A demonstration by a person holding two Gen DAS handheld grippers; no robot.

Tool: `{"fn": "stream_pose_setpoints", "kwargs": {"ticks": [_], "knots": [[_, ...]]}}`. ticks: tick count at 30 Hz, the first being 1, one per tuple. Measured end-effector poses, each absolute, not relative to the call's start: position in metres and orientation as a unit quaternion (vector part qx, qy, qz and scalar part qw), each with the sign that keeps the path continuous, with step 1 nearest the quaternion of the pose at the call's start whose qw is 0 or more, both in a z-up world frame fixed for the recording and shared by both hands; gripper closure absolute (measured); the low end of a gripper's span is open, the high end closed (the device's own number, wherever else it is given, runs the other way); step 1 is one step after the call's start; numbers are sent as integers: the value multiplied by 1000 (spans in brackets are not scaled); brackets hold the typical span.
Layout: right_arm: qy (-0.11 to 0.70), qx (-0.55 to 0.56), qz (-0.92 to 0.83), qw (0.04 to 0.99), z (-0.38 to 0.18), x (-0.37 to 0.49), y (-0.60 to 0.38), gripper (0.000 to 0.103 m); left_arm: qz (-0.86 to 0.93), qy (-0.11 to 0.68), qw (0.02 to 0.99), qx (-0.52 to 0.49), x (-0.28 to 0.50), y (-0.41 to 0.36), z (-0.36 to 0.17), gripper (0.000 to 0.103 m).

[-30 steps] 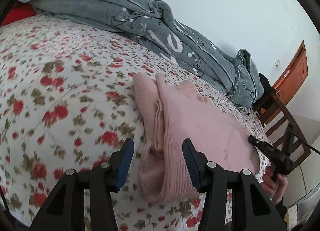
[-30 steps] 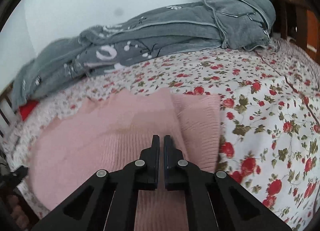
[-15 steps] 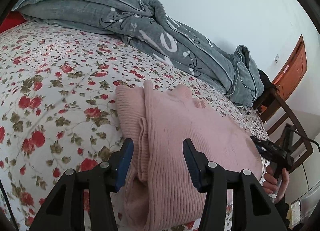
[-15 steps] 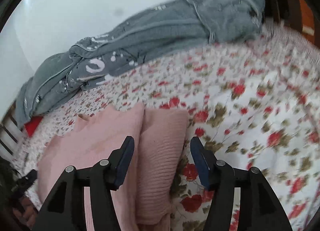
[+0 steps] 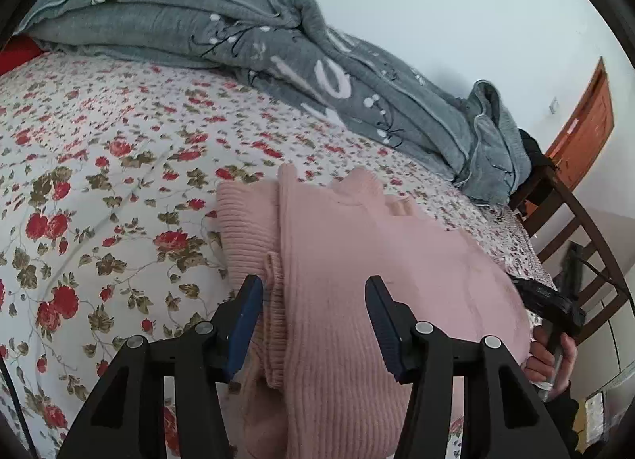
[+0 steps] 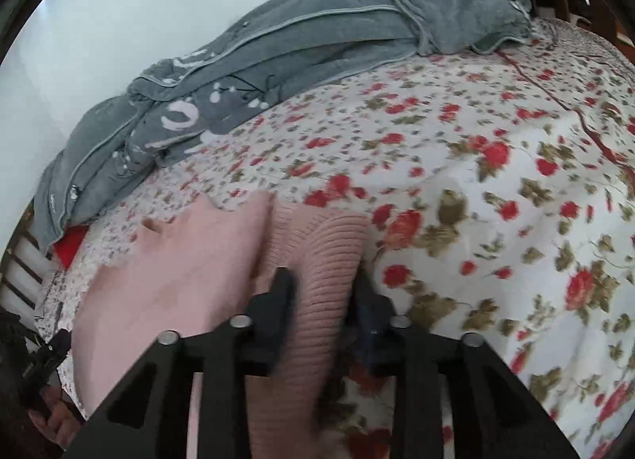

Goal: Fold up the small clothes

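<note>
Hidden or unclear: the near end of the pink sweater (image 5: 357, 260) runs behind both grippers and off the lower edge in either view. The right wrist view is blurred near the jaws; a hand (image 6: 51, 419) at lower left is mostly cut off. A person's hand (image 5: 551, 359) at far right grips a black handle, partly cropped.

Containers: none in view.

Item: pink ribbed knit sweater, lying on the floral bedsheet (image 5: 99, 181), its ribbed sleeve folded along one side over the smoother body. A grey blanket (image 5: 317, 62) is heaped along the far side by the wall.

Left gripper (image 5: 313, 324): jaws apart, astride the sweater's ribbed fold, pads not pressing it.

Right gripper (image 6: 323, 300): jaws have just been closing, the ribbed sleeve (image 6: 329, 260) bunched between them and clamped.
</note>
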State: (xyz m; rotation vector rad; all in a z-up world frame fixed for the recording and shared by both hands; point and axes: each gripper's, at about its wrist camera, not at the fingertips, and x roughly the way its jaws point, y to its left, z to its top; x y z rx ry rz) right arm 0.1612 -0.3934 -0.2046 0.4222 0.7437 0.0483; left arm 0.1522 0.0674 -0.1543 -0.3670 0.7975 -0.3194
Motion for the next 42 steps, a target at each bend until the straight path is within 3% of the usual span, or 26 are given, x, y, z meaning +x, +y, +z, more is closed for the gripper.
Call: {"fn": "stream_pose_setpoints", "kwargs": {"ticks": [11, 16, 20, 26, 36, 42], "knots": [[292, 81, 29, 953, -143, 128, -320, 66, -151, 414, 877, -190, 158, 79, -176, 51], [315, 69, 101, 941, -160, 129, -252, 66, -167, 418, 872, -195, 147, 84, -177, 50], [317, 57, 125, 938, -189, 127, -217, 81, -184, 425, 863, -202, 133, 90, -182, 50], [310, -18, 80, 947, -206, 123, -191, 82, -195, 425, 859, -207, 130, 93, -183, 50], [312, 1, 77, 947, -153, 152, -214, 81, -182, 437, 860, -191, 173, 80, -173, 50], [316, 28, 118, 941, -150, 174, -200, 80, -180, 446, 847, -225, 197, 81, -182, 51]]}}
